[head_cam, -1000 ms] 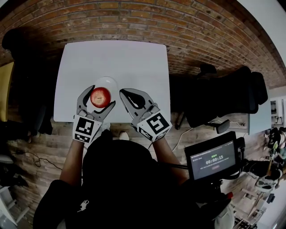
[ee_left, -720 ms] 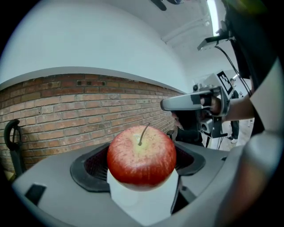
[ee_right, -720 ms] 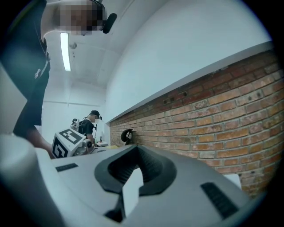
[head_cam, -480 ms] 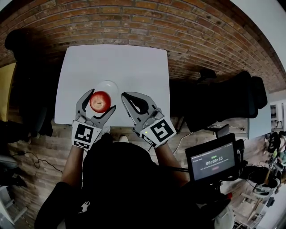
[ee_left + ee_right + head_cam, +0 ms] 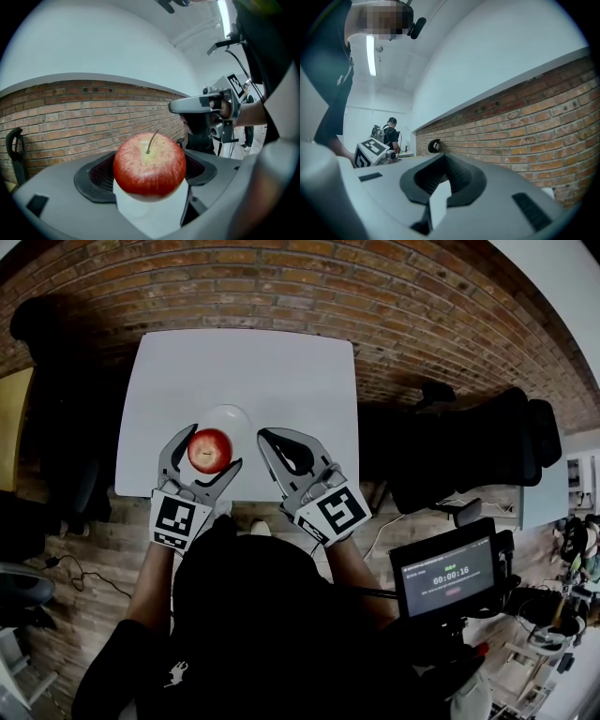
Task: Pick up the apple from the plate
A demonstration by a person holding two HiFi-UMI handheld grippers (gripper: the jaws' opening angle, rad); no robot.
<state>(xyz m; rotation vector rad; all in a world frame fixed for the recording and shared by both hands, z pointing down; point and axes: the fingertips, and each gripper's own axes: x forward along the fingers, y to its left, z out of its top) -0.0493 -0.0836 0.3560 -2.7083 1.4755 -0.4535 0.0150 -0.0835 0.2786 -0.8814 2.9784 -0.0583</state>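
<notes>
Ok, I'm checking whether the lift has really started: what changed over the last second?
The left gripper drew the apple slightly toward the person, so it overlaps less of the plate; the shift is small. Nothing was newly taken or let go: the jaws were closed on the apple throughout. The right gripper stayed shut and empty beside it, over the table.

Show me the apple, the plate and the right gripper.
apple (image 5: pixel 210 450), head view, middle of its red top.
plate (image 5: pixel 232 416), head view, bare far part near the rim.
right gripper (image 5: pixel 265 436), head view, where its fingertips meet.
</notes>
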